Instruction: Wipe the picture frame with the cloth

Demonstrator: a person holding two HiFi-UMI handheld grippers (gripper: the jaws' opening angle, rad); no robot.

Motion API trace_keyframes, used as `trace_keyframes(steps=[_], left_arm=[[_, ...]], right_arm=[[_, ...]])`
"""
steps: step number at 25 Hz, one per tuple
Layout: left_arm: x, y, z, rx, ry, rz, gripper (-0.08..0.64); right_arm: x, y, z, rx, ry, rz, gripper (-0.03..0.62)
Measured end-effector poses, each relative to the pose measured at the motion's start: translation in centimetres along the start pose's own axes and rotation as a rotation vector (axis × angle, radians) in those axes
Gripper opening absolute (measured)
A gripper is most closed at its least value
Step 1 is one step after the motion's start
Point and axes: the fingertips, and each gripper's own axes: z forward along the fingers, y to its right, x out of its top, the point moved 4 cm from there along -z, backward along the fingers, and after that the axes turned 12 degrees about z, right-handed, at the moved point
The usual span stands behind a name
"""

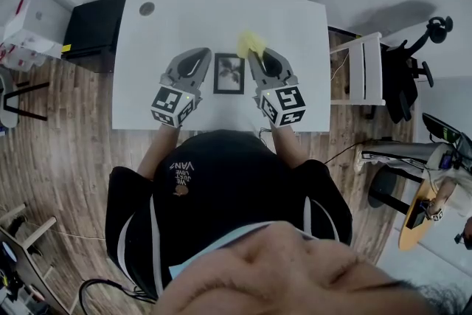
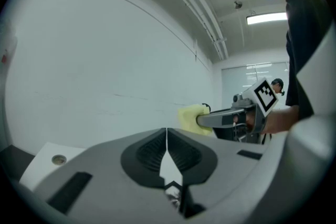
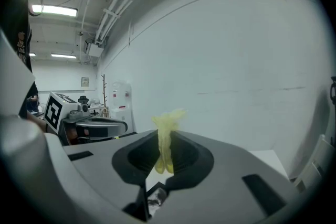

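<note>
A small dark picture frame (image 1: 228, 74) lies flat on the white table (image 1: 155, 40), between my two grippers. My left gripper (image 1: 202, 55) sits just left of the frame, its jaws shut with nothing between them (image 2: 167, 136). My right gripper (image 1: 253, 55) is just right of the frame, shut on a yellow cloth (image 1: 249, 43) that bunches out past its tips. In the right gripper view the cloth (image 3: 166, 136) stands pinched upright between the jaws. The left gripper view shows the cloth (image 2: 193, 118) at the right gripper's tip.
A round grommet (image 1: 147, 9) sits in the table's far left corner. A black cabinet (image 1: 92, 29) stands left of the table, a white chair (image 1: 363, 70) right of it, and an office chair (image 1: 409, 74) beyond that. The person stands at the table's near edge.
</note>
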Motion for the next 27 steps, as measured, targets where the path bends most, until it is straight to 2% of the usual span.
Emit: trace_keyframes(steps=[27], left_arm=[[-0.22,-0.09,-0.22,-0.002,-0.012,-0.003,0.017]], right_arm=[[-0.56,-0.20,0.41,0.003,-0.011,0.006,0.043]])
